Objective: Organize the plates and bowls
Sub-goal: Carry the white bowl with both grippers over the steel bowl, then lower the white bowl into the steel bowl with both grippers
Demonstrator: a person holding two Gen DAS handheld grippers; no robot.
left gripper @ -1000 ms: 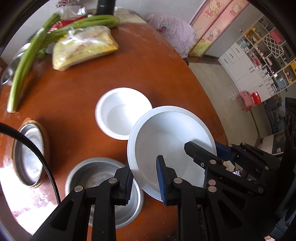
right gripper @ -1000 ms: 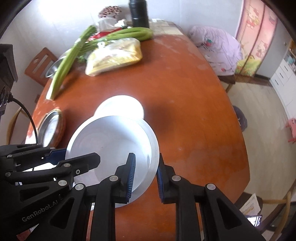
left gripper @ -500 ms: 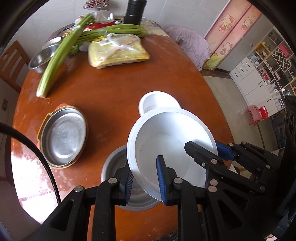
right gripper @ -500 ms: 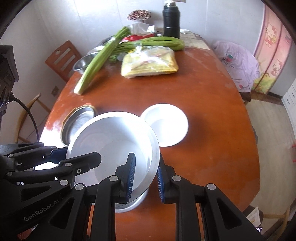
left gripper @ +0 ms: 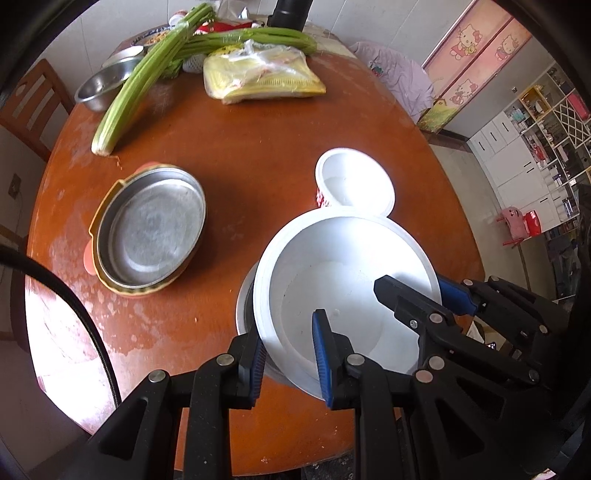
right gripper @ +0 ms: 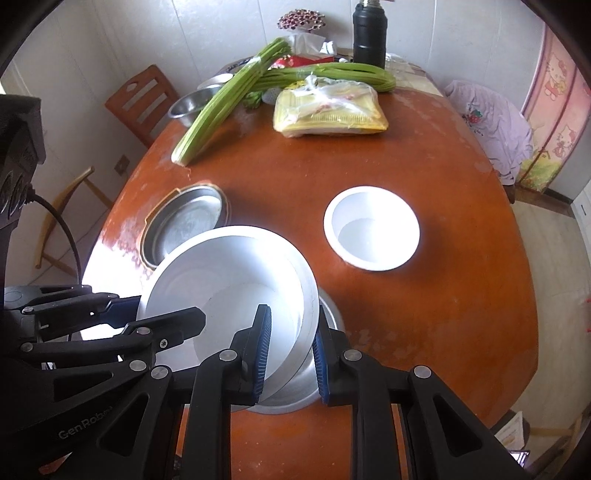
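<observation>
Both grippers hold a large white bowl (left gripper: 343, 280) (right gripper: 229, 280) by opposite sides of its rim. My left gripper (left gripper: 288, 354) and my right gripper (right gripper: 290, 349) are each shut on that rim. The bowl hangs tilted just above a steel bowl (left gripper: 245, 314) (right gripper: 325, 310) on the table, mostly hiding it. A small white bowl (left gripper: 354, 181) (right gripper: 371, 232) stands beyond. A steel dish in a gold-rimmed plate (left gripper: 151, 229) (right gripper: 184, 221) sits to the left.
On the round brown table (left gripper: 258, 147) at the far side lie celery stalks (right gripper: 229, 99), a bagged yellow packet (right gripper: 328, 110), a steel bowl (right gripper: 188, 105) and a black flask (right gripper: 369, 33). A wooden chair (right gripper: 140, 99) stands left.
The white bowl has been carried from beside the small white bowl back toward me and now hangs over the near steel bowl. Both grippers rose and pulled back.
</observation>
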